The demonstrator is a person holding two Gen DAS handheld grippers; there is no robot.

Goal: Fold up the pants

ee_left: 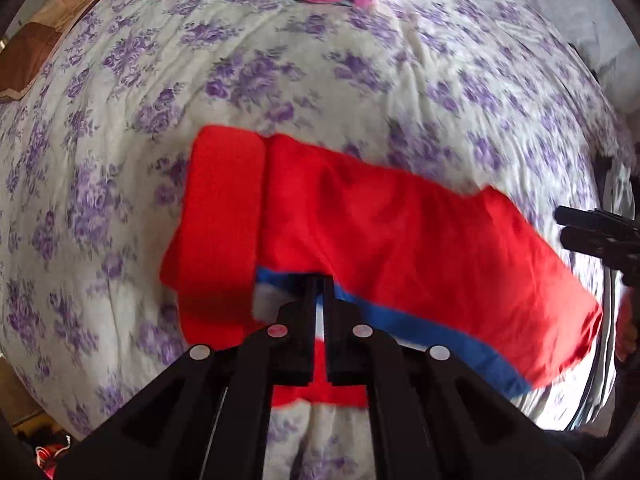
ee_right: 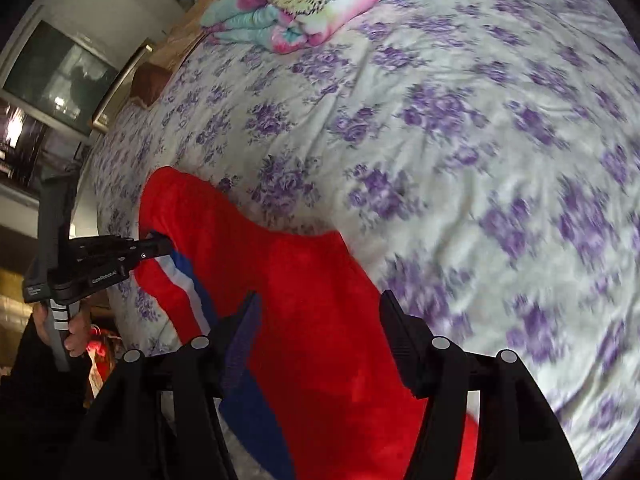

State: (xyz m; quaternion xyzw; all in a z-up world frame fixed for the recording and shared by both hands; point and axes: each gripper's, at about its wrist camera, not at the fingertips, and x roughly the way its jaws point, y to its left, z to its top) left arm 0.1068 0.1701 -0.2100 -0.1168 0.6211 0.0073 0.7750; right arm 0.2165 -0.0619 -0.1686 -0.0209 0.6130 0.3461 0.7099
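Note:
Red pants [ee_left: 360, 224] with a blue and white side stripe [ee_left: 420, 328] lie across a bed with a purple-flowered sheet [ee_left: 280, 60]. My left gripper [ee_left: 319, 280] is shut on the striped edge of the pants and holds it slightly raised. It also shows in the right wrist view [ee_right: 164, 245], at the far left, clamped on the stripe. My right gripper [ee_right: 320, 300] is open, its fingers standing on either side of the red pants [ee_right: 312, 320] just above the cloth. It shows in the left wrist view [ee_left: 564, 224] at the right edge.
A folded floral blanket [ee_right: 304, 4] lies at the far end of the bed. A wooden headboard or side piece [ee_left: 32, 48] runs along the far left. A window [ee_right: 56, 76] and cluttered floor lie beyond the bed's left edge.

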